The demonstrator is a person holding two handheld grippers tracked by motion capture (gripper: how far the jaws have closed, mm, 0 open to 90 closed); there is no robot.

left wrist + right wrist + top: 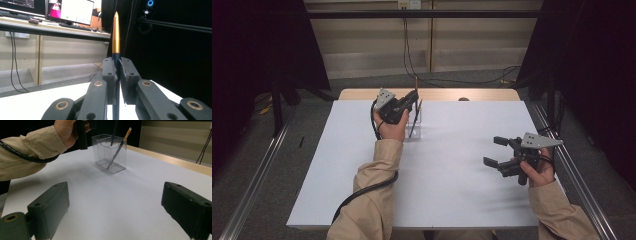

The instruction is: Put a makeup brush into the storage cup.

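Observation:
My left gripper [412,97] is shut on a dark blue pen with a gold upper end [115,32], which it holds upright over a clear plastic box [414,127] at the far middle of the white table. The gripper's jaws [117,67] pinch the pen's dark barrel. In the right gripper view the held pen [115,130] dips into the top of the clear box [110,152]. A second pen [120,145] leans inside the box, its tan end up. My right gripper [491,150] hovers at the right of the table, open with nothing in it [115,205].
The white table top [437,190] has a wooden strip [437,94] along its far edge. Metal rails [572,170] run along both sides. Cables hang on the far wall [407,45]. A desk with monitors [72,11] stands beyond.

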